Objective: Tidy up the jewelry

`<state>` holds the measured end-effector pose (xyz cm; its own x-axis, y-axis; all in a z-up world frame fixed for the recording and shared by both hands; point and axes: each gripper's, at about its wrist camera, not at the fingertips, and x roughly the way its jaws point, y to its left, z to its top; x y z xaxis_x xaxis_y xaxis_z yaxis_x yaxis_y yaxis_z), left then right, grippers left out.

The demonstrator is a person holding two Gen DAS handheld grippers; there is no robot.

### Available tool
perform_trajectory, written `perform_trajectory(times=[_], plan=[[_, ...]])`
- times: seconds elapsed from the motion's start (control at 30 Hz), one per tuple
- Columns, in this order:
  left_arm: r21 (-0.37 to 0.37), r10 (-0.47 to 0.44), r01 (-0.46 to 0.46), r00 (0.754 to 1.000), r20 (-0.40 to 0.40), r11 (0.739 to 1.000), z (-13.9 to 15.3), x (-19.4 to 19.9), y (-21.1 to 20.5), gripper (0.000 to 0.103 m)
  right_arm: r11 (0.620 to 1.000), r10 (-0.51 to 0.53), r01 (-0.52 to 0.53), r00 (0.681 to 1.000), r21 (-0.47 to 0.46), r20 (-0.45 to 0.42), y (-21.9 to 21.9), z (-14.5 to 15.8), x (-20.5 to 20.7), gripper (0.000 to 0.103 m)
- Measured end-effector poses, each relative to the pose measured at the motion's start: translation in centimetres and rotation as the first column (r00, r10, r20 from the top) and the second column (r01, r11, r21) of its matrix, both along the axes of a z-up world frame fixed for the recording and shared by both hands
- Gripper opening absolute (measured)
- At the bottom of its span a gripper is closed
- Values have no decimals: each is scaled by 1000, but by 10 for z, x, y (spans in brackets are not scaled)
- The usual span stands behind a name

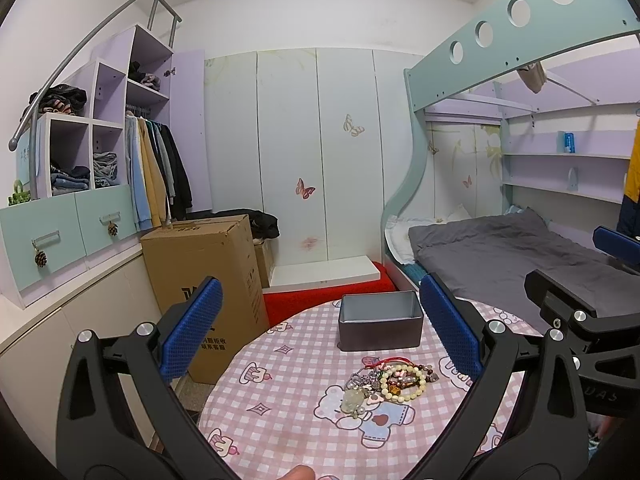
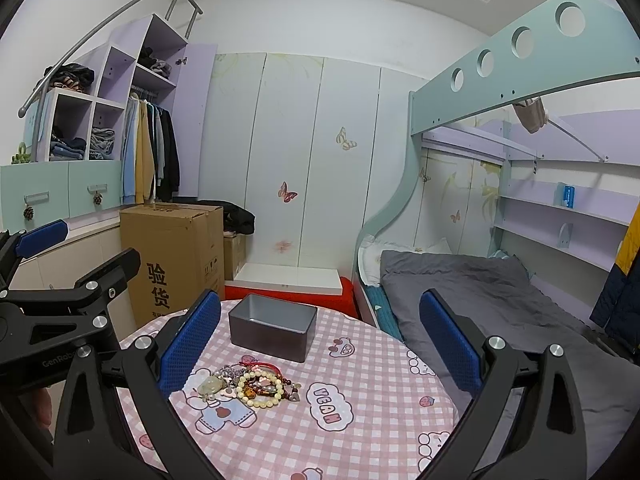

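though open, tin (image 1: 380, 322) beside jewelry (image 1: 386, 380)

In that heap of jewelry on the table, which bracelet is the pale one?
The cream bead bracelet, a ring of pale yellowish round beads on top of the pile. The darker bead strands and the red cord beside it are reddish.

The left tongs (image 1: 320, 324) stand with jaws spread wide, blue pads at 9 and 3 o'clock, nothing between them. The right tongs (image 2: 320, 332) gape just as wide and grip nothing. Each shows at the edge of the other's view, side by side and apart
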<state>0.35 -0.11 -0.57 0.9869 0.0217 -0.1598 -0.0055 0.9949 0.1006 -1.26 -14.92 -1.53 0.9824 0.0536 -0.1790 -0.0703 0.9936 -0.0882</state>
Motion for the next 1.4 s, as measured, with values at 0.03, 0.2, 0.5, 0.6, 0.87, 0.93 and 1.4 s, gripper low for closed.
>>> perform_trajectory(times=[0.03,0.2,0.5,0.6,0.87,0.93,1.4], plan=[[0,1,-1,1000,-1,1000,0,0,0,97,1000,1,-1,1000,1,-2,0,-1,1,95],[0,0,0,1000,-4,1000,1,1,-1,97,1000,1,-1,1000,3,-5,-1,-4,1,95],[1,-1,1,1000,-8,1000,0,2,0,97,1000,4,-4,1000,2,-11,-1,0,0,95],[-3,-1,1,1000,-8,1000,0,2,0,97,1000,3,-3,1000,3,-11,-1,0,-2,95],[-1,-1,1,1000,-8,1000,0,3,-1,97,1000,-2,2,1000,-1,-18,3,0,6,95],[-1,-2,2,1000,-11,1000,1,3,-1,97,1000,-3,3,1000,0,-19,3,-1,6,95],[-11,-13,12,999,-48,1000,-9,16,-2,97,1000,3,-2,999,6,-45,2,-2,10,95]])
